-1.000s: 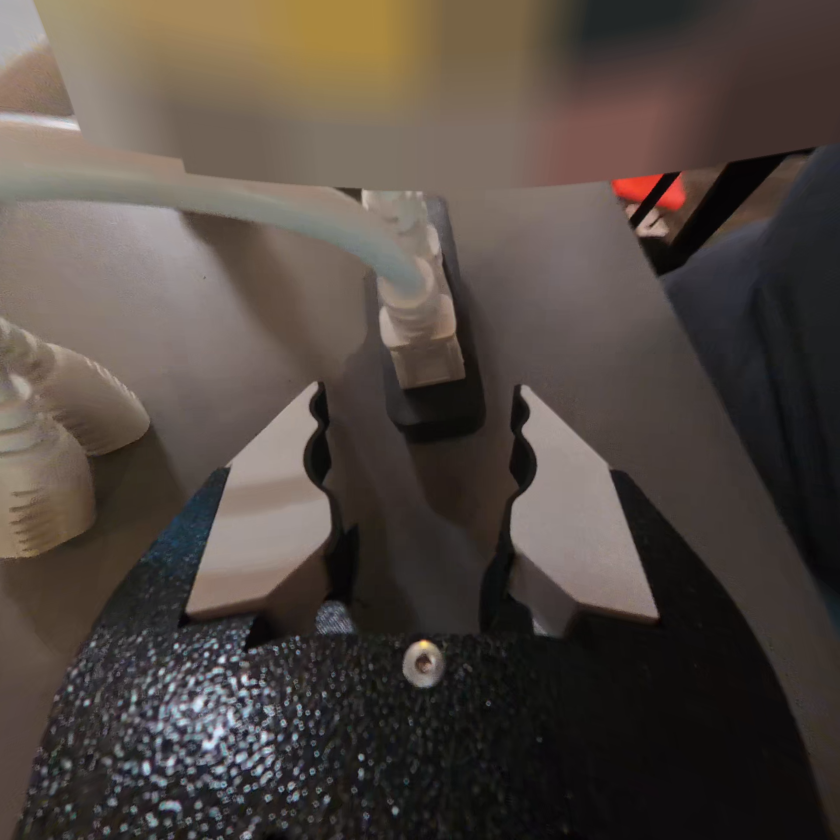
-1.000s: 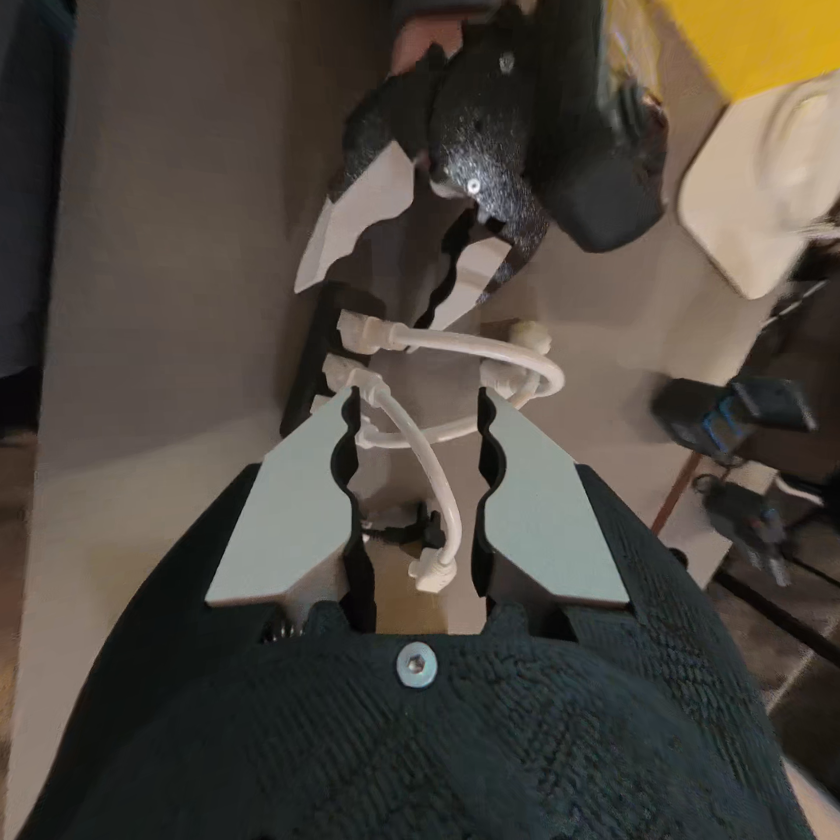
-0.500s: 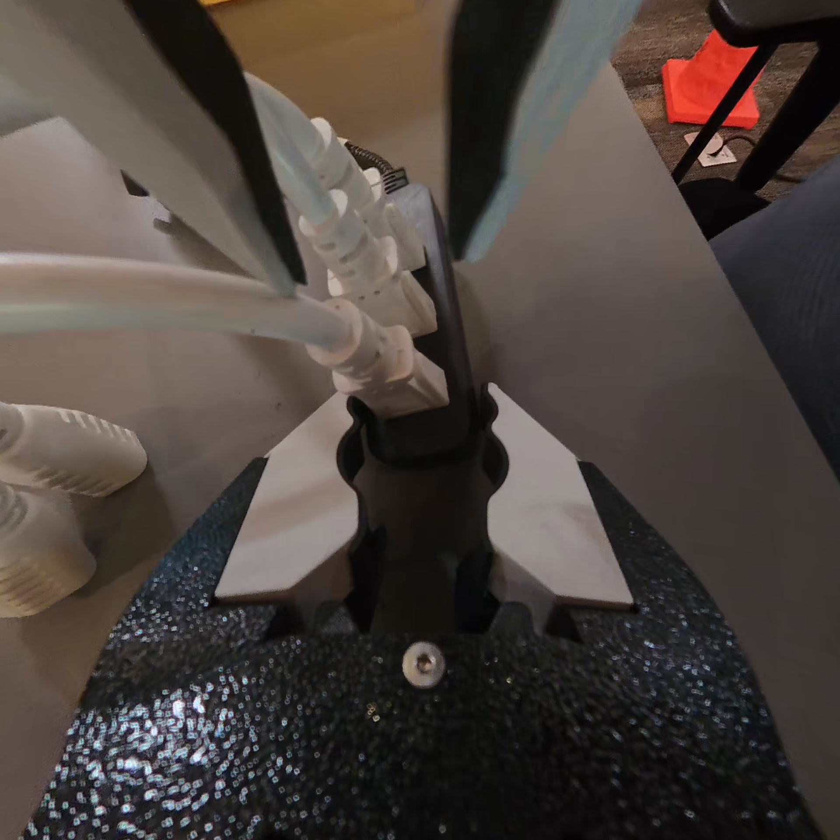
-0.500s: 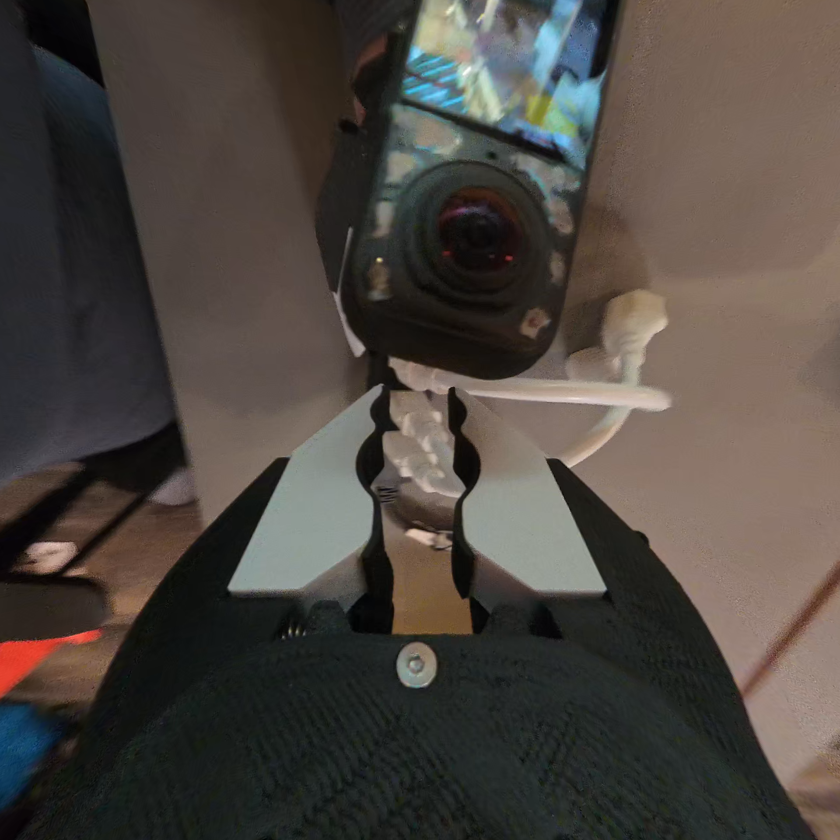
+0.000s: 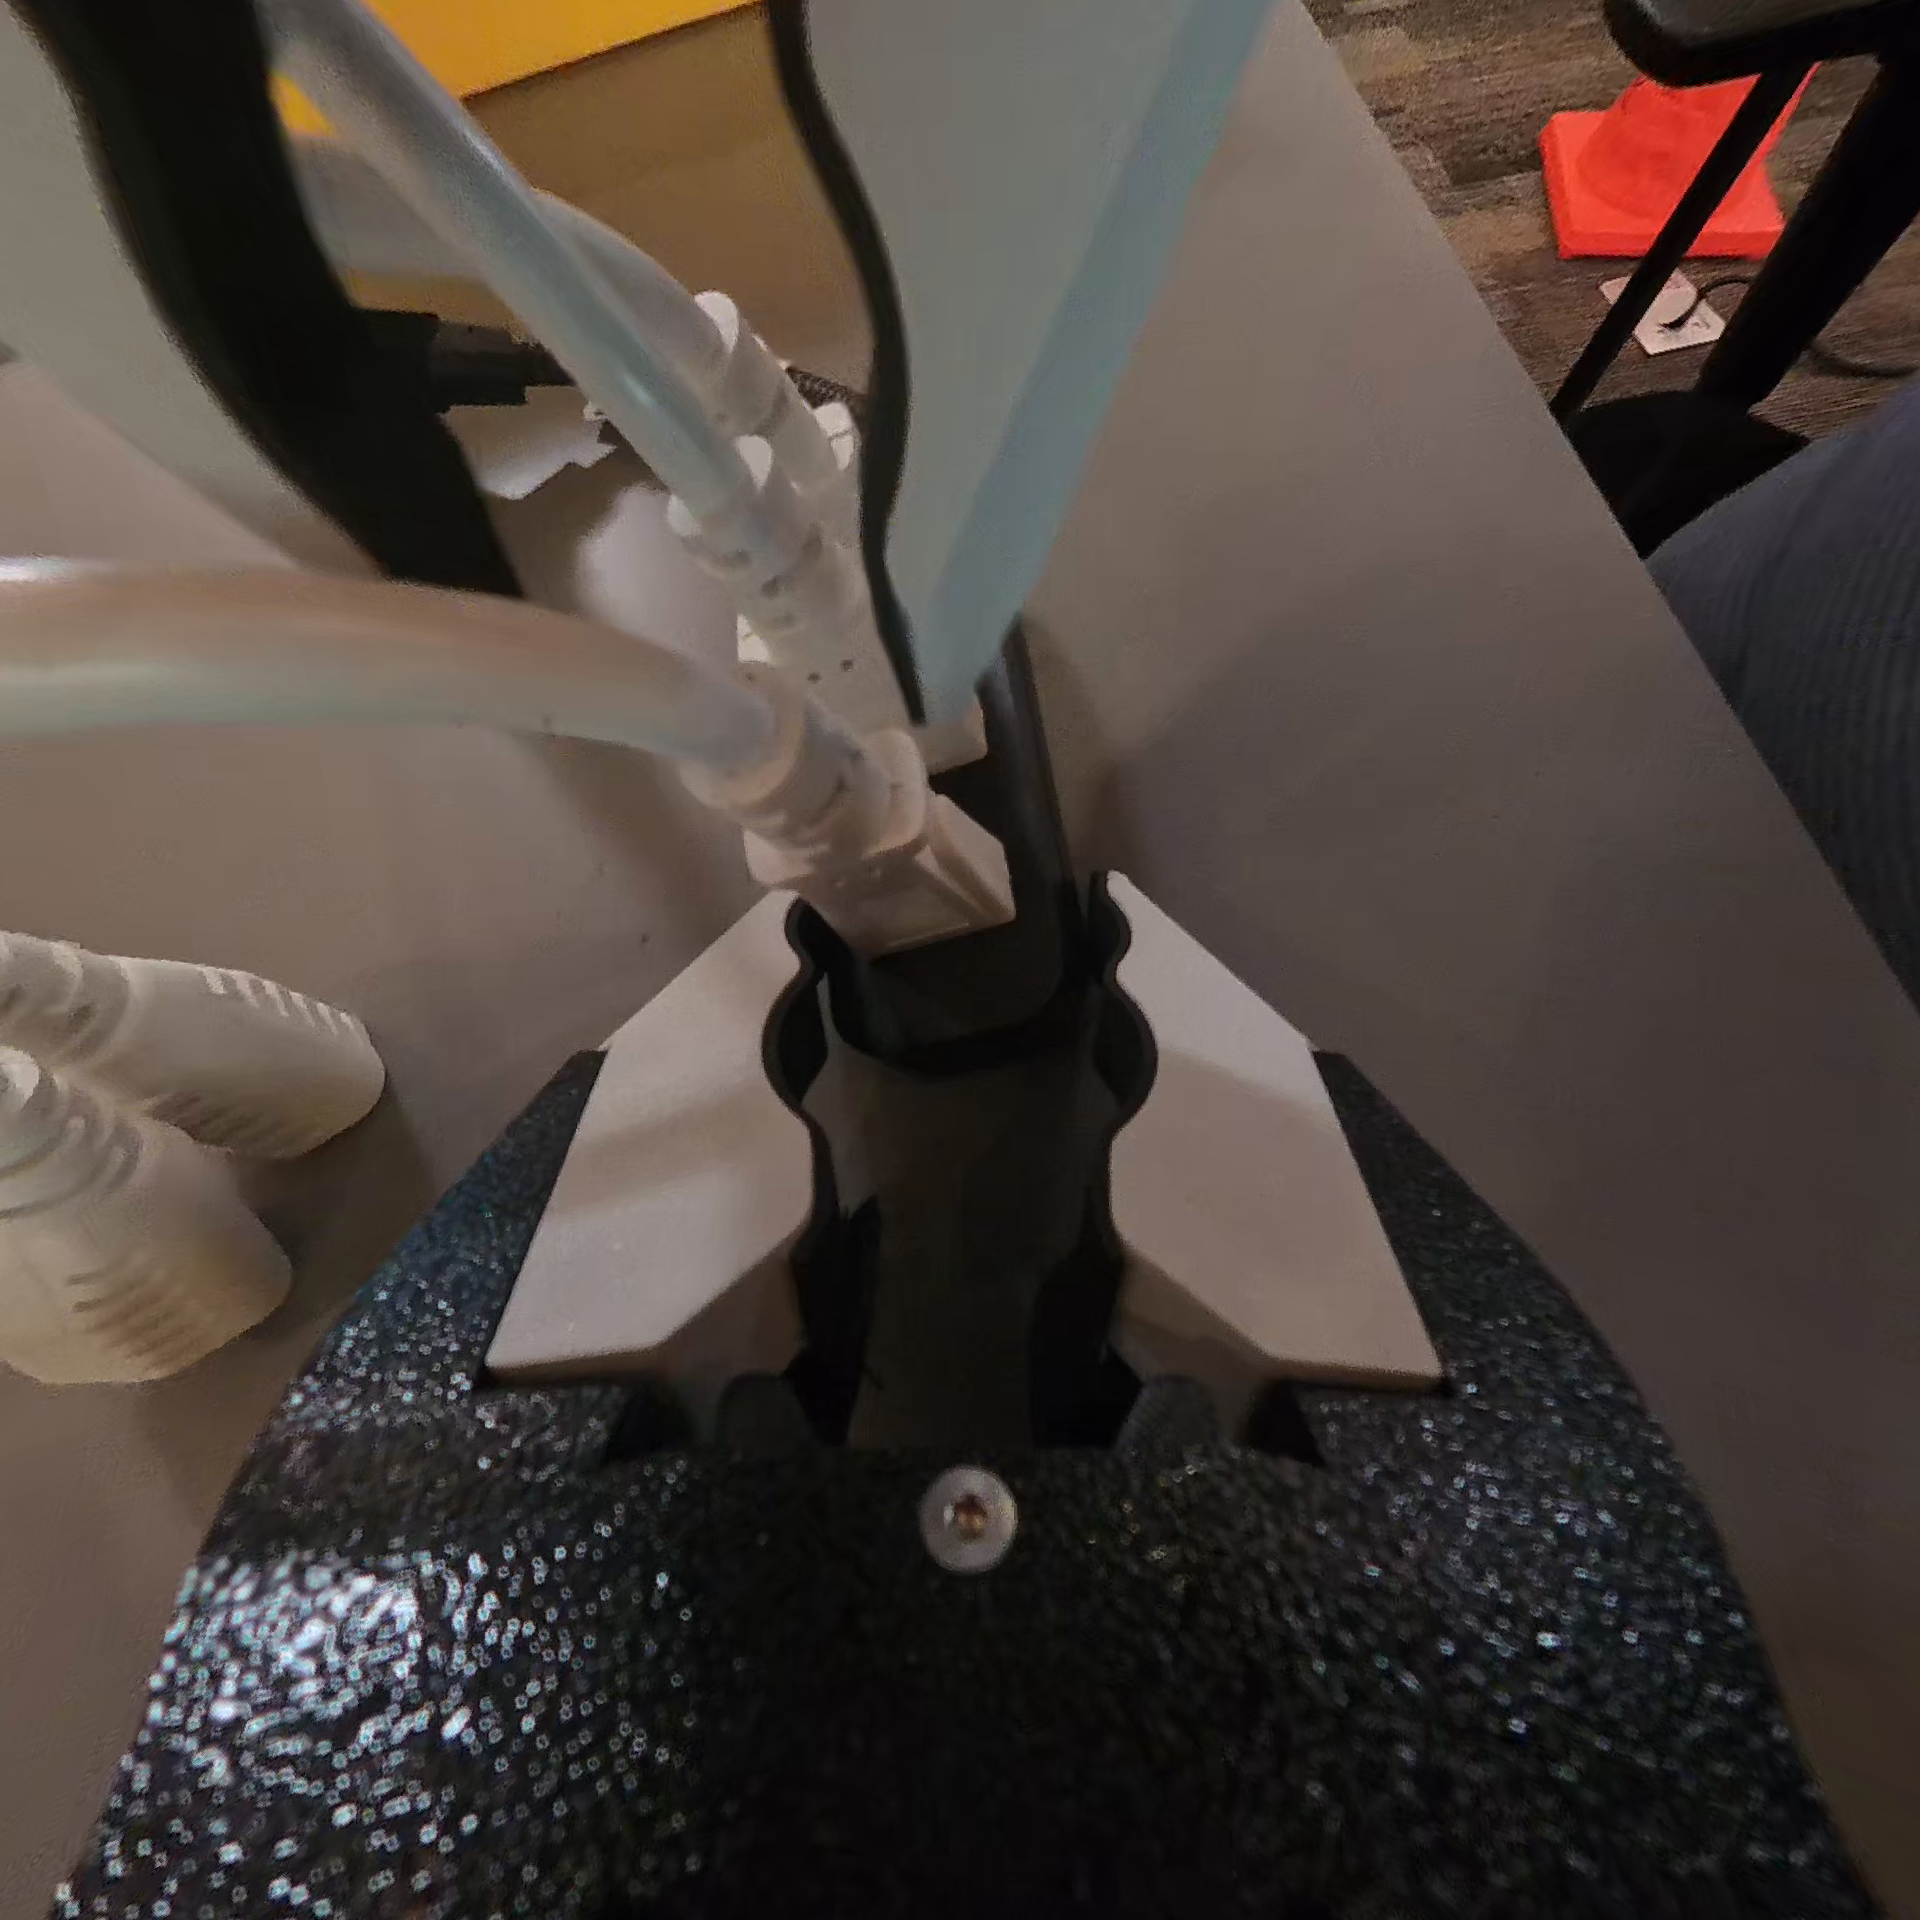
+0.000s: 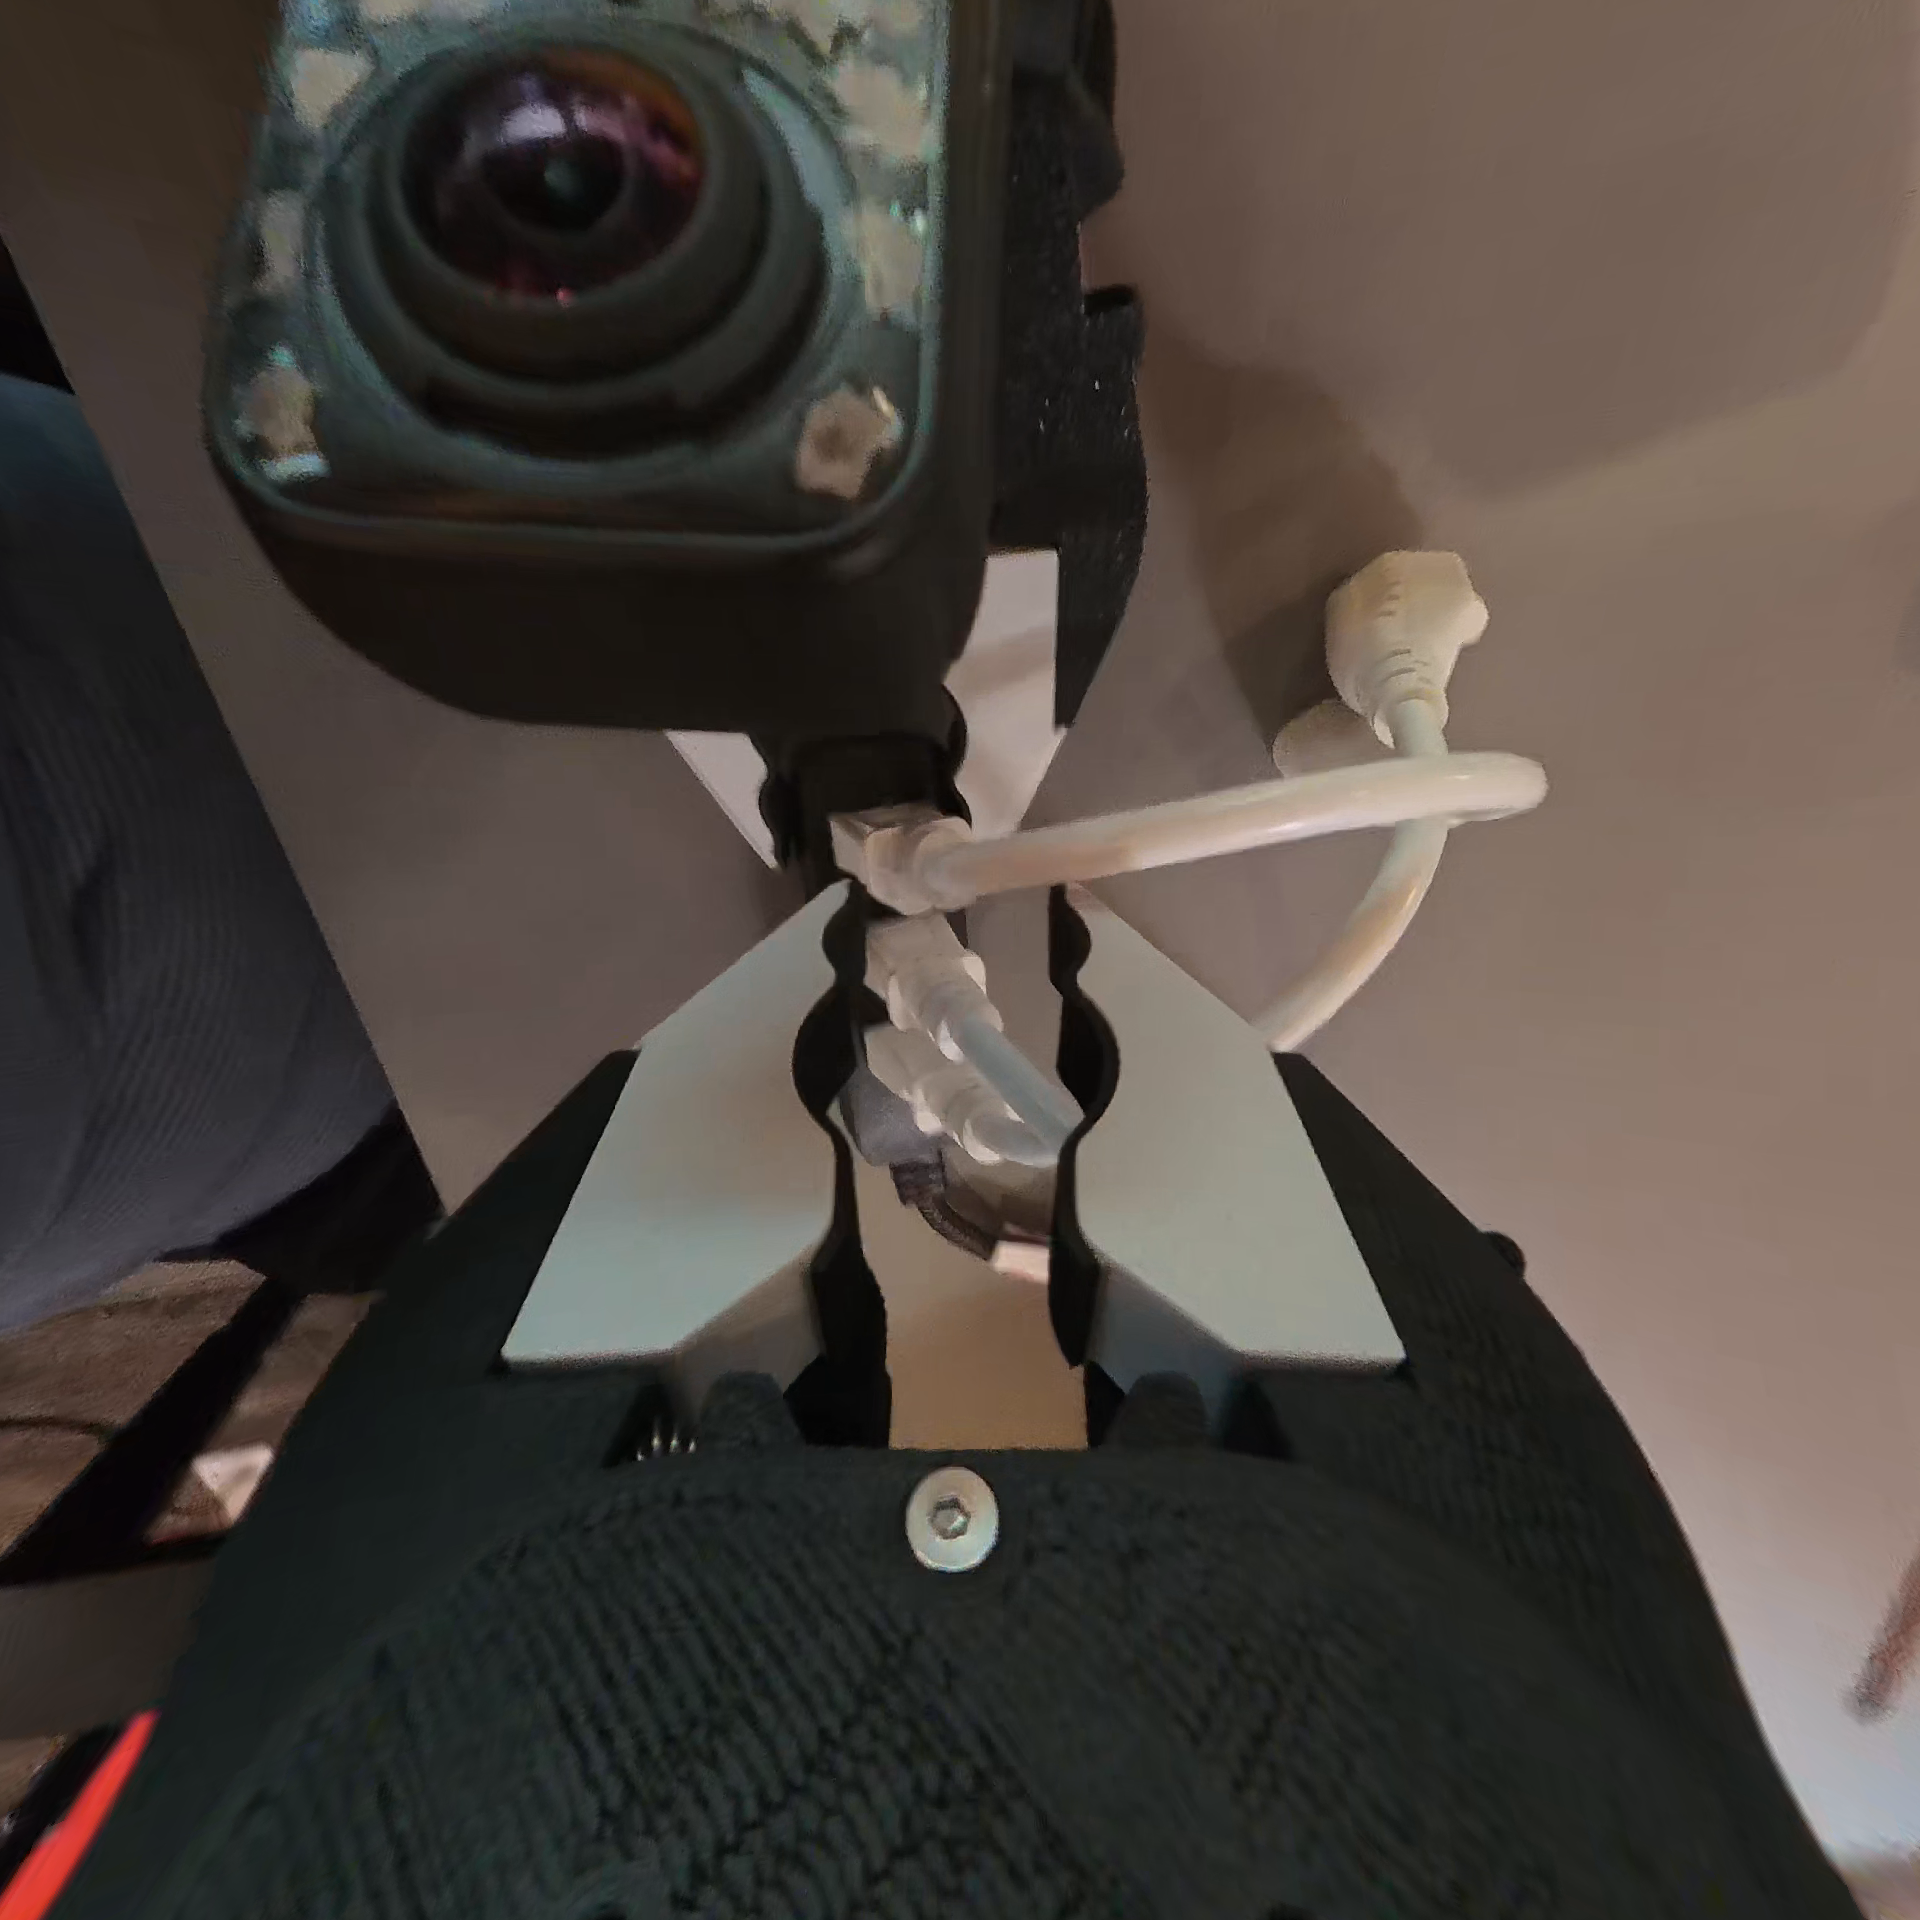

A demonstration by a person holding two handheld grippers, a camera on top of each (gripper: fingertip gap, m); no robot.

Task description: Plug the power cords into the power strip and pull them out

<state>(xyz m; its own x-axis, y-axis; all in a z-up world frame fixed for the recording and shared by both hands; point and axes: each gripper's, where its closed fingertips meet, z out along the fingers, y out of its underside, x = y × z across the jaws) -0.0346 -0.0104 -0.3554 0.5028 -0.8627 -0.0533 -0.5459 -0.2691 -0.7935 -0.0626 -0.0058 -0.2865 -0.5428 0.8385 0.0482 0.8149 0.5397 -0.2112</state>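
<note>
My left gripper (image 5: 956,971) has its fingers closed on one end of the black power strip (image 5: 961,997), which lies on the grey tabletop (image 5: 1351,727) with white plugs (image 5: 883,862) stuck in it in a row. My right gripper (image 6: 951,935) comes from the other end, its fingers around a white plug (image 6: 925,977) but not squeezing it, as far as I can tell. Two loose white plugs (image 5: 125,1174) lie near the tabletop's left edge; I can read no words anywhere.

Glossy white plastic cords (image 5: 312,665); matt black power strip (image 5: 966,997); matt table (image 5: 1351,727).
</note>
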